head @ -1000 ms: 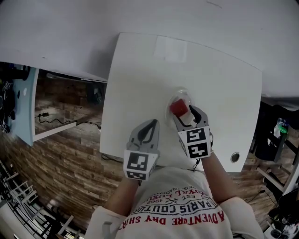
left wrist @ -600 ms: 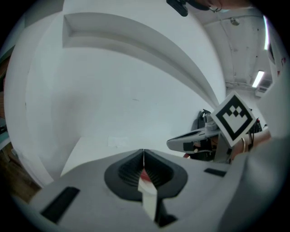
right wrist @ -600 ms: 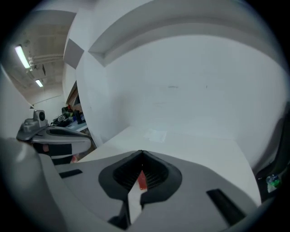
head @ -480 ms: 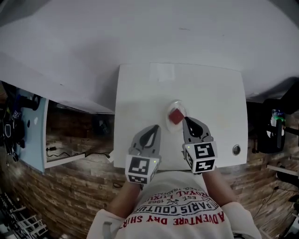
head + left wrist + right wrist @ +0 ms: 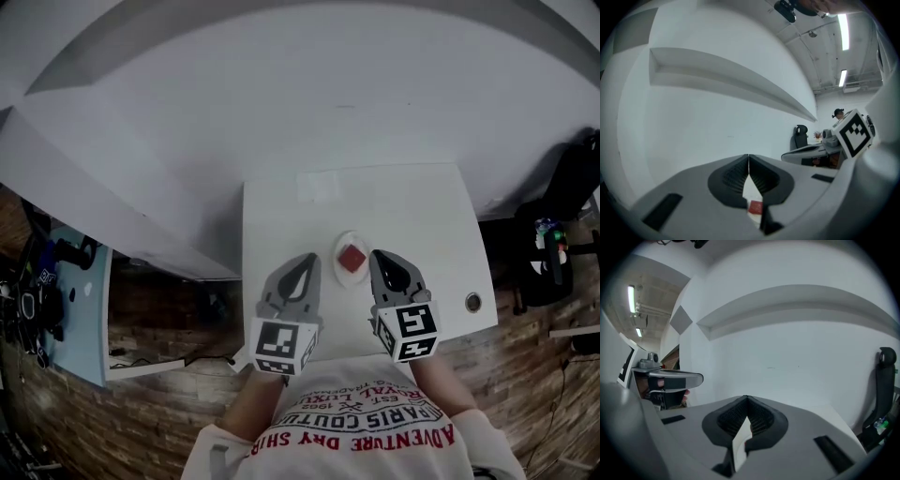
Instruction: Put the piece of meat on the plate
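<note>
The red piece of meat (image 5: pixel 352 257) lies on a small white plate (image 5: pixel 340 273) on the white table (image 5: pixel 422 216). Both grippers hover above the table's near edge. My left gripper (image 5: pixel 304 260) is shut and empty, to the left of the plate. Just right of the plate, my right gripper (image 5: pixel 379 255) is also shut and holds nothing. In the left gripper view the jaws (image 5: pixel 748 159) meet at the tips, and the meat (image 5: pixel 755 206) shows far below them. In the right gripper view the closed jaws (image 5: pixel 746 399) point at the white wall.
A round cable hole (image 5: pixel 472 302) sits at the table's near right corner and a pale rectangle (image 5: pixel 319 187) near its far edge. A black chair (image 5: pixel 574 173) stands at the right, a shelf with dark objects (image 5: pixel 37 291) at the left. A white wall with a ledge rises behind.
The right gripper let go of the meat on the plate, shut, and drew back. Both grippers rose well above the table, and the head view rose with them.
</note>
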`<action>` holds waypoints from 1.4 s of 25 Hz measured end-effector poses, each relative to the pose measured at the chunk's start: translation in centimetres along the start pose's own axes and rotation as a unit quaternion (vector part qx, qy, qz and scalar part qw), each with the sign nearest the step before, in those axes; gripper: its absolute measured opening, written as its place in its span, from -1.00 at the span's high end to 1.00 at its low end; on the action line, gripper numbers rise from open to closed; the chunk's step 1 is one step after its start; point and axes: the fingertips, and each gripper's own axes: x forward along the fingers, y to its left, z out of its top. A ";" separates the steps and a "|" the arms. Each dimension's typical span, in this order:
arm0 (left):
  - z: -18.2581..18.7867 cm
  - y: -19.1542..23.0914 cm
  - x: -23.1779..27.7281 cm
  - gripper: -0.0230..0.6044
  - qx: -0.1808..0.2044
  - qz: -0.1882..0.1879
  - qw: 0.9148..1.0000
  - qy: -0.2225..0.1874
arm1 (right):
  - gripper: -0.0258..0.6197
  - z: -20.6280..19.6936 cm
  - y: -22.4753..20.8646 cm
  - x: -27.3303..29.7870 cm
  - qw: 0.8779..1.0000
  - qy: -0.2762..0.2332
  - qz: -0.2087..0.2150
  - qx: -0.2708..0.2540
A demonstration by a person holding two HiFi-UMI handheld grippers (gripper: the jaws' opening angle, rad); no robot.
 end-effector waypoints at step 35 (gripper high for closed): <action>1.4 0.1 0.6 0.90 0.010 -0.009 1.000 -0.013 | 0.88 0.6 -0.6 -0.2 0.999 -0.007 -0.033 -0.032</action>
